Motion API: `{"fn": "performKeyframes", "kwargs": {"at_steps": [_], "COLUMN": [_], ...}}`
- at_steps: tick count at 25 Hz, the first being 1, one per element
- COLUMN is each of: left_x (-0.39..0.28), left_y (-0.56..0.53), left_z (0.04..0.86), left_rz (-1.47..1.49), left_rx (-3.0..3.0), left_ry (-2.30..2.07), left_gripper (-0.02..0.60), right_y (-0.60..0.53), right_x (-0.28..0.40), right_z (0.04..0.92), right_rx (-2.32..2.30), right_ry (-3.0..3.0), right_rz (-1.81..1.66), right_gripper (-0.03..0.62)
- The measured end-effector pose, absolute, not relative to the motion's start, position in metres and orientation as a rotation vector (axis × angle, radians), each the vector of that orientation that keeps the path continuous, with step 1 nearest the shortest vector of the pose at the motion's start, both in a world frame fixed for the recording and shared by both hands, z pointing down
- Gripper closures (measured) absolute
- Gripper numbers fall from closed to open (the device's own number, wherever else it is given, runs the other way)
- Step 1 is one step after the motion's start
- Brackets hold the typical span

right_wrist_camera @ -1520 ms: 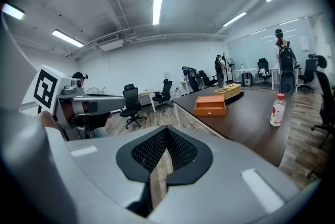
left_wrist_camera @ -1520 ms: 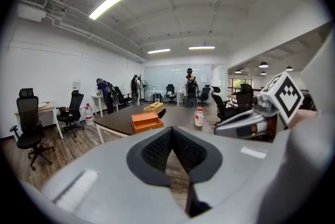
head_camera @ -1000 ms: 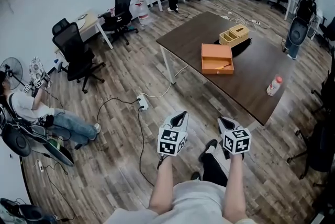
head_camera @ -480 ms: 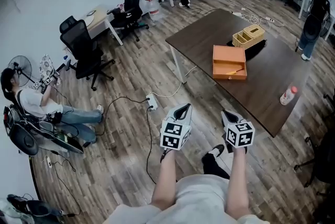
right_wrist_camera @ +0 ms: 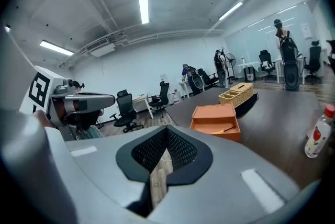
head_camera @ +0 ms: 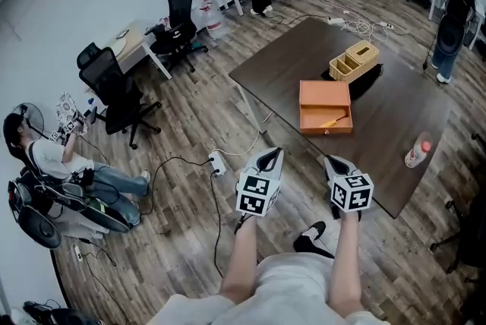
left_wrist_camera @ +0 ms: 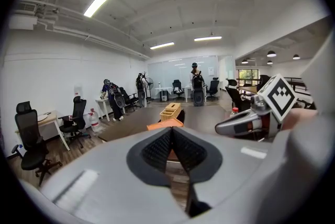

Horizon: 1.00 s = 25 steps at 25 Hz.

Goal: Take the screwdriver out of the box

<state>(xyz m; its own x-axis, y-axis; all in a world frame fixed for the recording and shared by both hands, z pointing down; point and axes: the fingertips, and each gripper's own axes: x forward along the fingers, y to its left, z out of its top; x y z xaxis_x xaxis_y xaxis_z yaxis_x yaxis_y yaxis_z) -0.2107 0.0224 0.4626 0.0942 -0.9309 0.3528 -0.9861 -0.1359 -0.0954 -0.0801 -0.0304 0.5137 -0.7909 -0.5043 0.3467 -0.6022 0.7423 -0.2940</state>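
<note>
- My left gripper [head_camera: 273, 155] is clenched on nothing. In the left gripper view its jaws meet at the tips with only air ahead of them.
- My right gripper [head_camera: 335, 162] hangs level with it, well apart from it, and is likewise closed and empty. Both point toward the table.
- Below them lies a wood-plank floor [head_camera: 182, 187]. My dark shoe [head_camera: 310, 234] shows under the right gripper, and a black cable runs to a white power strip [head_camera: 217, 161] just left of the left gripper.
- Next comes the long near edge of the dark brown table [head_camera: 288, 58], which stands on white legs. My right gripper's tips are close to that edge.
- The orange box [head_camera: 323, 97] is the nearest thing on the table and lies open. The screwdriver [head_camera: 334, 121] is inside it, a thin yellowish shape slanted close to the front wall.
- To the right of the box, near the table's edge, a bottle [head_camera: 416, 153] with a red cap stands upright, well apart from the box.
- Just beyond the box sits a tan divided tray [head_camera: 355, 61], resting against something black.
- Off to the left are black office chairs [head_camera: 114, 88], a white desk [head_camera: 125, 39], and a seated person [head_camera: 45, 156] by the wall.
- At the far end people stand among more chairs. The walls are white, and strip lights [right_wrist_camera: 143, 3] run along the ceiling.
</note>
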Motion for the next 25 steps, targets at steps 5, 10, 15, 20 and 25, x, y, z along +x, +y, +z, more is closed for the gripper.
{"fn": "performKeyframes", "kwargs": {"at_steps": [5,10,15,20,25], "left_x": [-0.214,-0.208,-0.214,-0.205,-0.208], "left_y": [-0.025,-0.068,-0.102,-0.123,-0.148], "left_z": [0.472,0.475,0.474,0.470,0.471], "left_rz": [0.511,0.633,0.653,0.641,0.574], "left_rx": [2.212,2.256,2.274,2.329,2.351], "left_ry": [-1.906,-1.861,-1.874,-1.864,-1.860], "left_gripper": [0.528,0.528,0.528,0.528,0.528], "right_y": [-0.070,-0.113,-0.144,-0.158,-0.172], "right_x": [-0.084,-0.089,-0.099,-0.101,-0.090], "right_z": [0.527,0.532,0.539,0.553,0.561], "right_rx": [0.896,0.912,0.893,0.872,0.892], "right_ry": [-2.664,-2.650,-2.657,-2.641,-2.606], "right_rz": [0.597,0.606,0.620,0.621,0.570], "right_gripper": [0.596,0.596,0.597,0.596,0.597]}}
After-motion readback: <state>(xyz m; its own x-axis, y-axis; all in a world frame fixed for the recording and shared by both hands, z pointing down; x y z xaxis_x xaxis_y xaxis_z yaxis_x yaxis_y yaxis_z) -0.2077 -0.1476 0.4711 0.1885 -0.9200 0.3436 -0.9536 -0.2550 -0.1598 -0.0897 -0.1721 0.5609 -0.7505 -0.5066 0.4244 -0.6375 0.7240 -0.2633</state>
